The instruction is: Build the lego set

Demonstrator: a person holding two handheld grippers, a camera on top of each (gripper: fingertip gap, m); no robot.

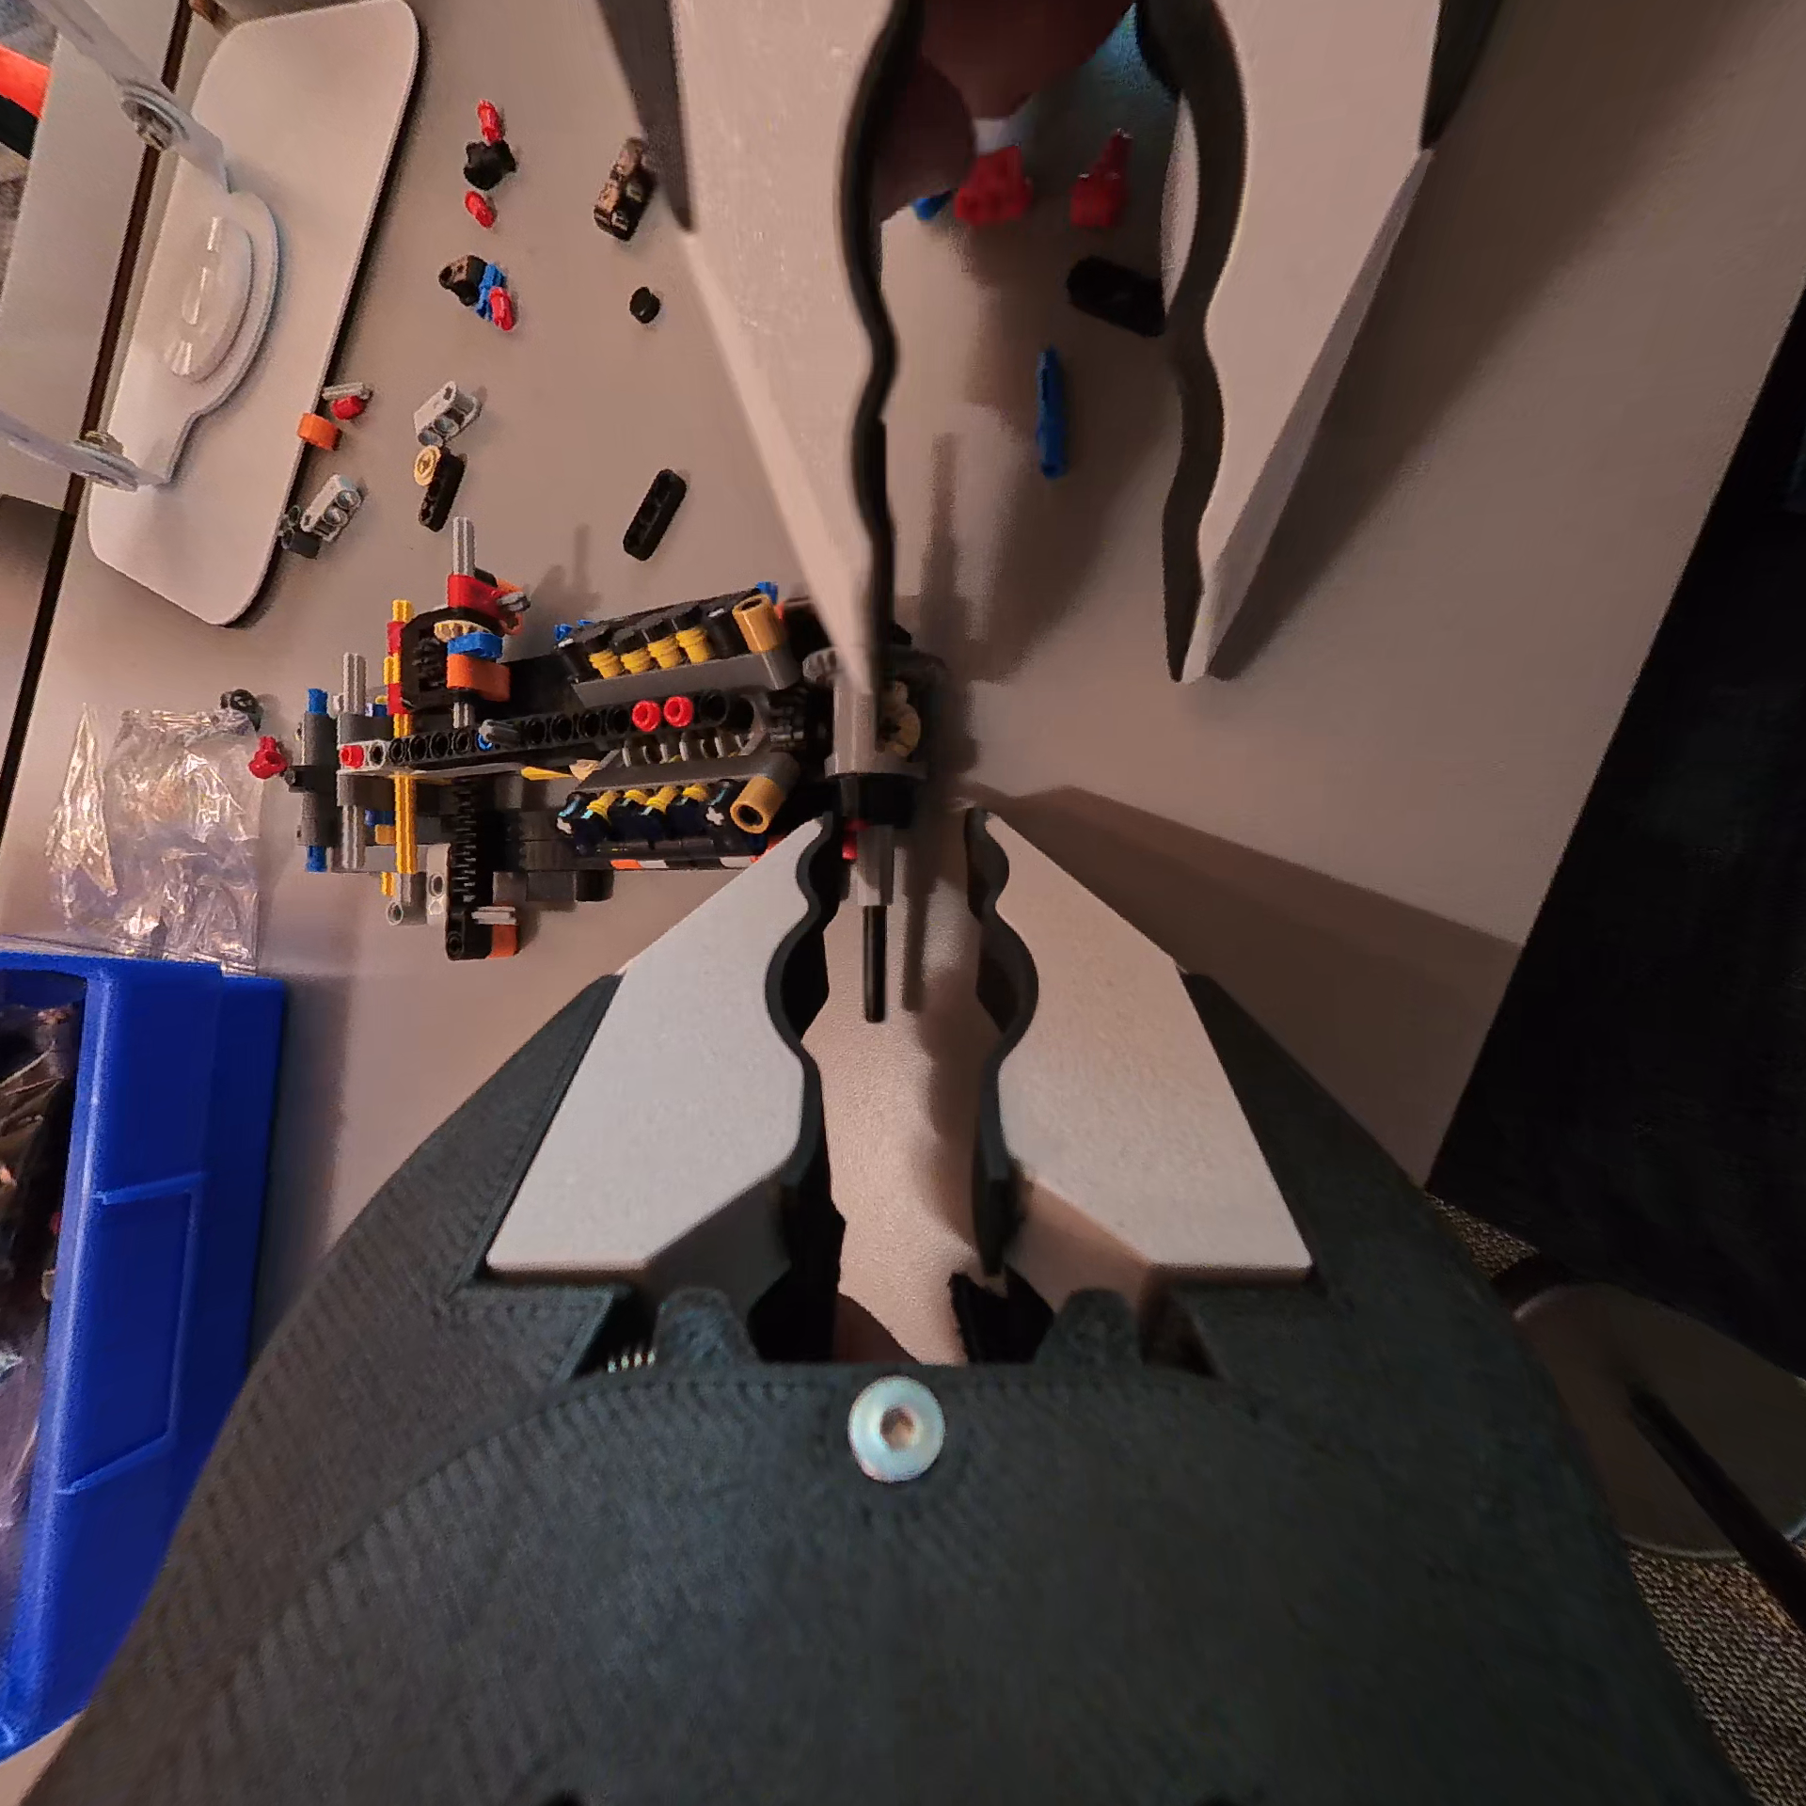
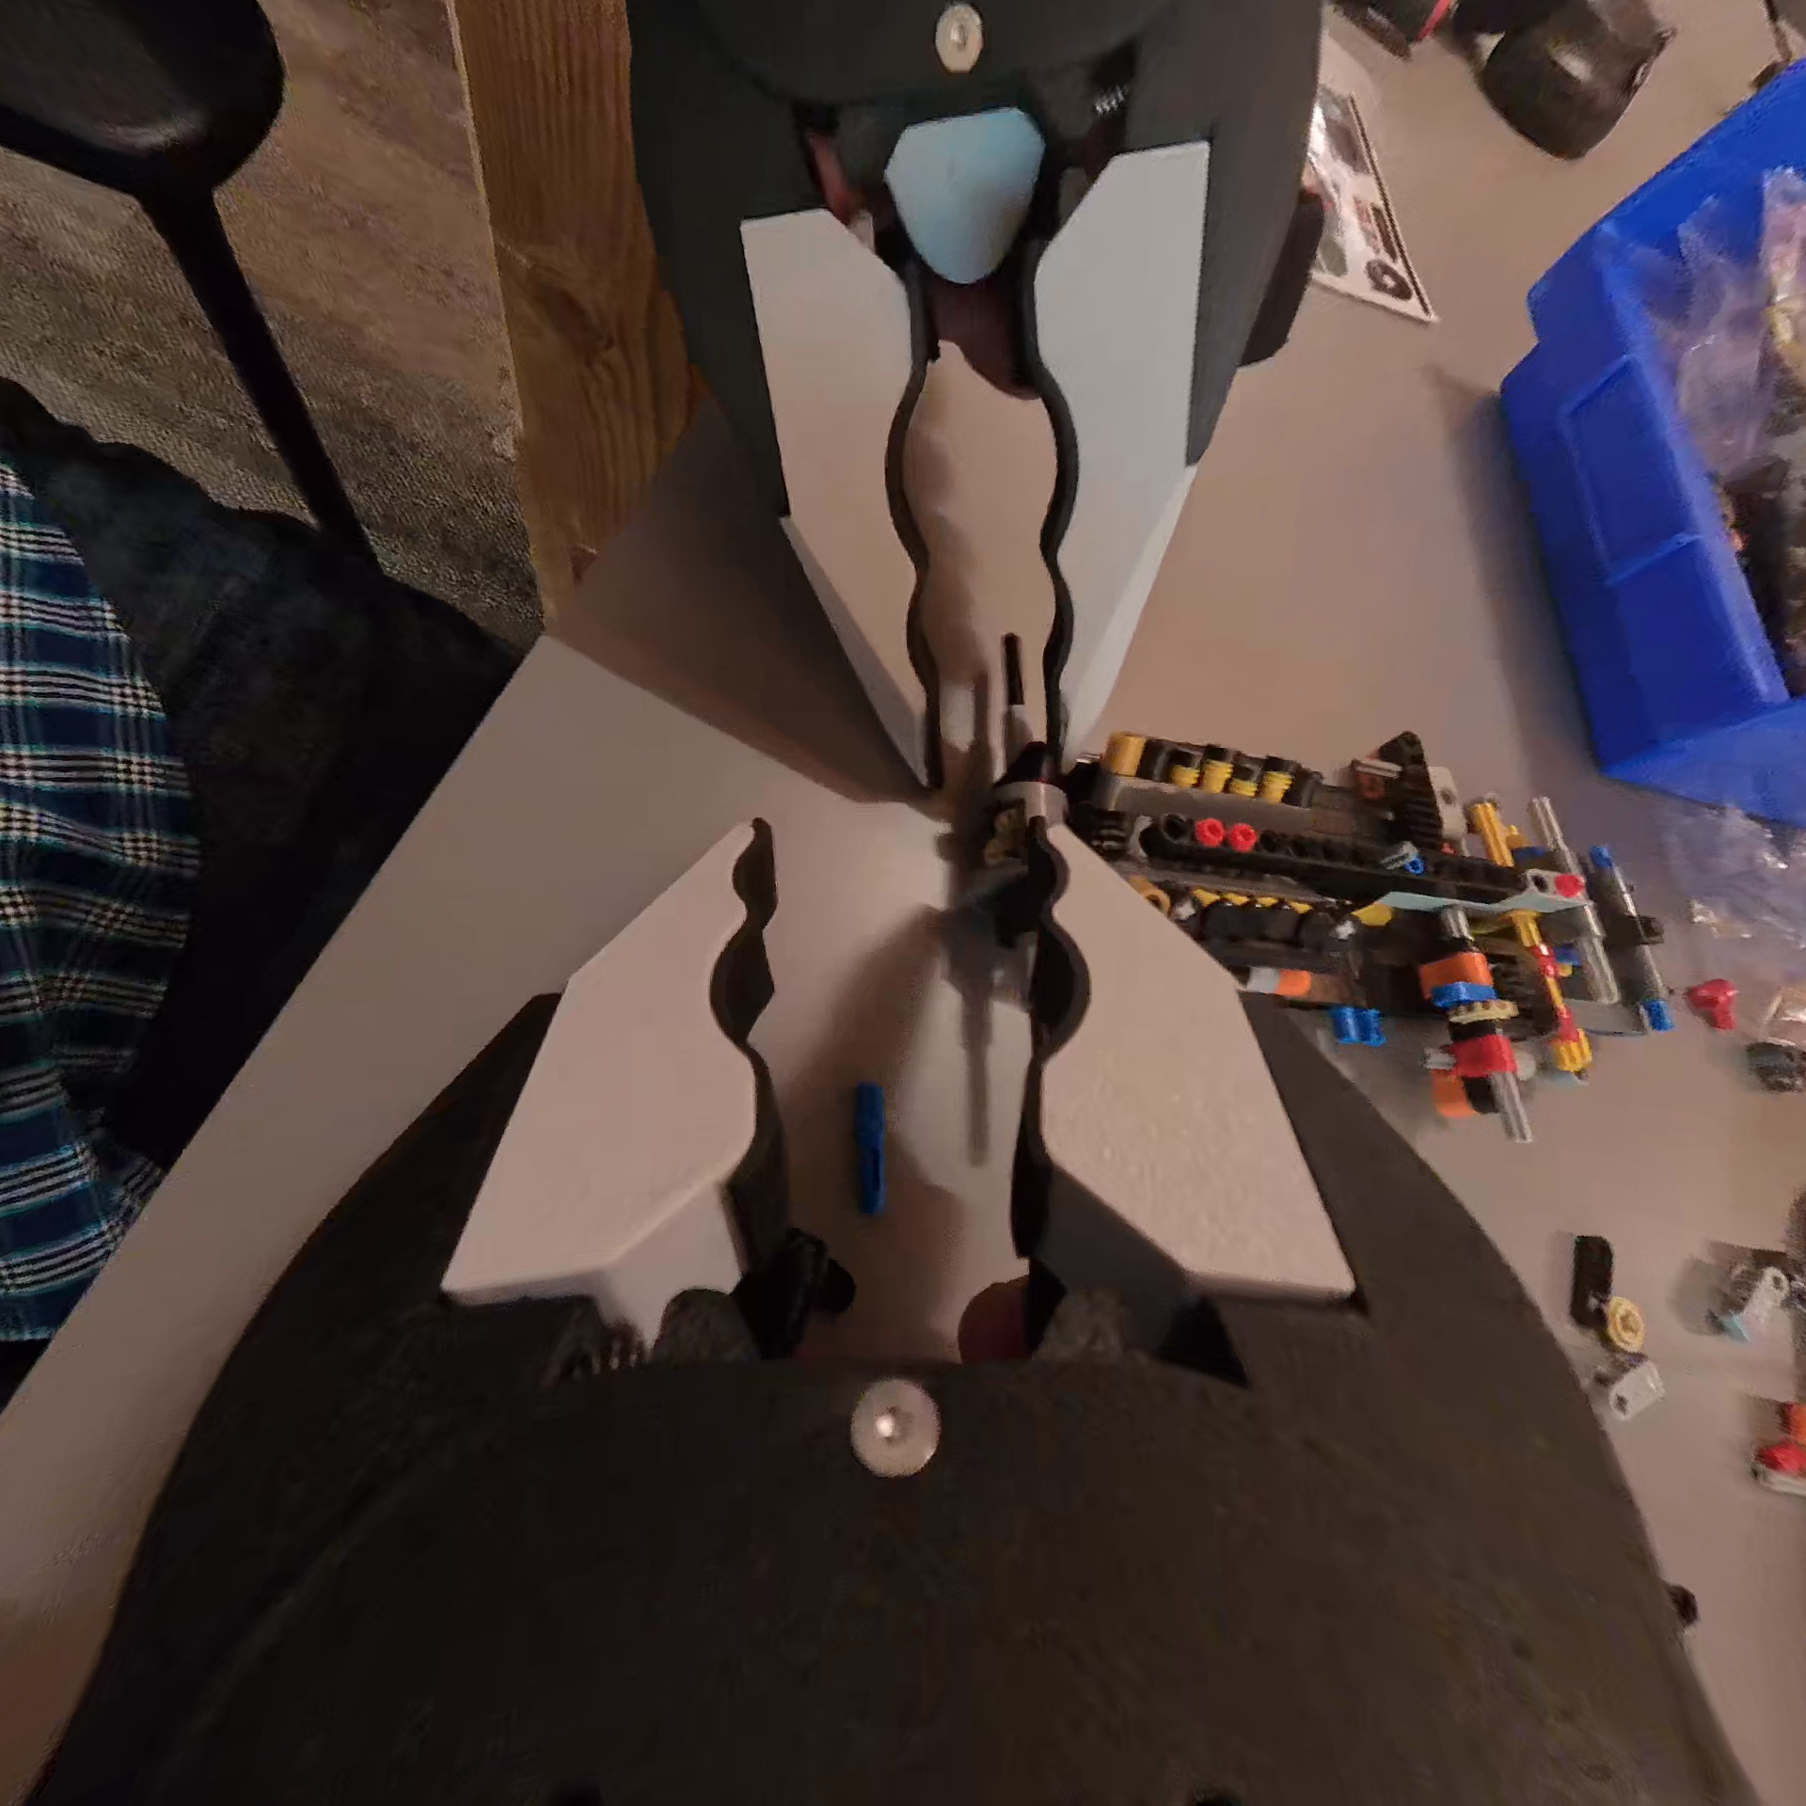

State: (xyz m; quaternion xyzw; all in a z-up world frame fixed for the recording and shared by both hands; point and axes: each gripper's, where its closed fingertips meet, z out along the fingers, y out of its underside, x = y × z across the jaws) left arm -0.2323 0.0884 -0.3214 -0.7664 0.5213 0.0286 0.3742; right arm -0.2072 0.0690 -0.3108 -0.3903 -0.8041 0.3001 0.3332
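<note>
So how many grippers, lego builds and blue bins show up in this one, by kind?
Grippers: 2 (left gripper, right gripper)
Lego build: 1
Blue bin: 1
Total: 4

Lego build (image 1: 606, 743) mid-table, bin (image 1: 117, 1222) beside it w/ bag (image 1: 166, 831) between, loose pcs (image 1: 469, 293) on far side.
</note>
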